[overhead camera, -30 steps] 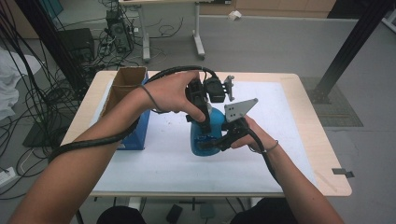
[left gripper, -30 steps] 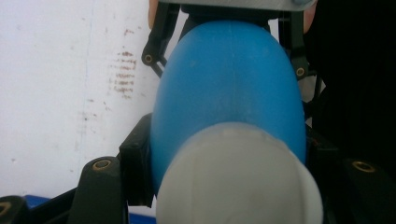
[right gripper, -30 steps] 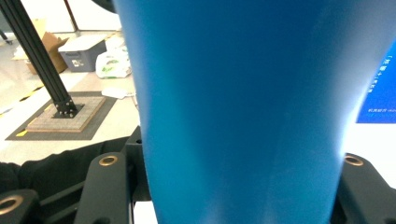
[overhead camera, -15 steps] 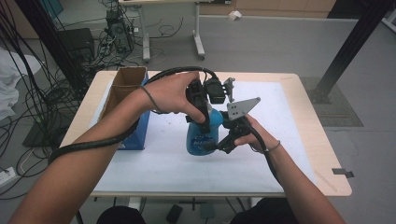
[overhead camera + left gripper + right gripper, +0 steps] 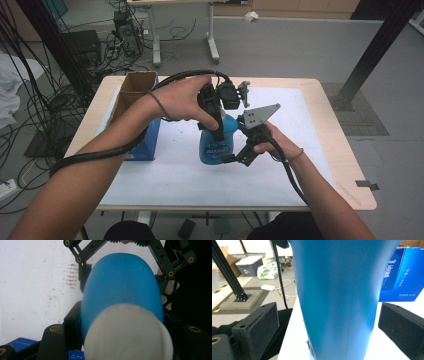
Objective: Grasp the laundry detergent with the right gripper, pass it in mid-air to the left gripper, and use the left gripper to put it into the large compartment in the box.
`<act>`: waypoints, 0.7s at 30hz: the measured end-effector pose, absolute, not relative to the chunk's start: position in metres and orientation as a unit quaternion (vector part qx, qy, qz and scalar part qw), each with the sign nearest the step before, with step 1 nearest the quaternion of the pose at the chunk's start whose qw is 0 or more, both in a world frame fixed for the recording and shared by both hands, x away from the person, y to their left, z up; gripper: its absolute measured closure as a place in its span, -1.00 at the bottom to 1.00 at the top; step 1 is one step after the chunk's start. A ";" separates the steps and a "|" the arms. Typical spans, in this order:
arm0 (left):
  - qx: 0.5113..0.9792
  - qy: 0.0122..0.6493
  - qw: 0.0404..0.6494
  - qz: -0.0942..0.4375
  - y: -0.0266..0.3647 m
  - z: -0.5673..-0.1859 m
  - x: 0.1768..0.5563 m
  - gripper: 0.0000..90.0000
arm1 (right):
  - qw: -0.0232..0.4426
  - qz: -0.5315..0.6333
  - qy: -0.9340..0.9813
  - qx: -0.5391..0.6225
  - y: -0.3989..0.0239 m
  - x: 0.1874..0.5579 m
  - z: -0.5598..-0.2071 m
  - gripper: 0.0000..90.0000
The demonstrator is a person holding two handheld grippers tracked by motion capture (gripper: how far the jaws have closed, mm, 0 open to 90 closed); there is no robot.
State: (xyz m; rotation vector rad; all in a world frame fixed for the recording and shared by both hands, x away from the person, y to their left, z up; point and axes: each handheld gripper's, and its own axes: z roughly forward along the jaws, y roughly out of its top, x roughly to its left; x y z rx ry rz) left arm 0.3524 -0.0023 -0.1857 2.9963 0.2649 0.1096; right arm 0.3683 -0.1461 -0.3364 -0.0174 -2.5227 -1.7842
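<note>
The work takes place on a light wooden table (image 5: 345,165) covered with a white mat (image 5: 165,175), in a room with a grey floor, many cables and black frame posts.

Nearest to the person, the right gripper (image 5: 235,159) is at the lower part of a blue bottle (image 5: 212,145), which stands upright near the middle of the mat. In the right gripper view the blue bottle (image 5: 339,297) fills the space between the two black pads (image 5: 257,327), but there is a clear gap on each side, so the pads do not press on it. These jaws have just been opening, with the bottle between them. I judge that the right gripper has let go of the body.

A little farther, the left gripper (image 5: 216,107) comes from above and is clamped on the upper part of the bottle. In the left gripper view its jaws sit tight on both sides of the blue shoulder (image 5: 122,285), just behind the white cap (image 5: 128,335).

Behind and to the left stands a blue box (image 5: 145,142) with its cardboard top open, just beside the bottle.

So the bottle seems to be set on the mat and is now steadied only from the top. What is left, as I judge it, is to take the right gripper away from the bottle; whether the cap must be opened I cannot tell.
</note>
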 end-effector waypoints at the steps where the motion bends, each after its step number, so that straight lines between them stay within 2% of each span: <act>1: 0.993 0.088 0.068 0.036 -0.002 -0.185 0.352 -0.16 | 0.026 -0.574 -0.818 -0.007 -0.147 0.368 -0.336 -0.94; 21: 0.990 0.111 0.074 0.037 0.008 -0.181 0.356 -0.16 | 0.056 -0.445 -0.893 -0.049 -0.163 0.379 -0.333 -0.95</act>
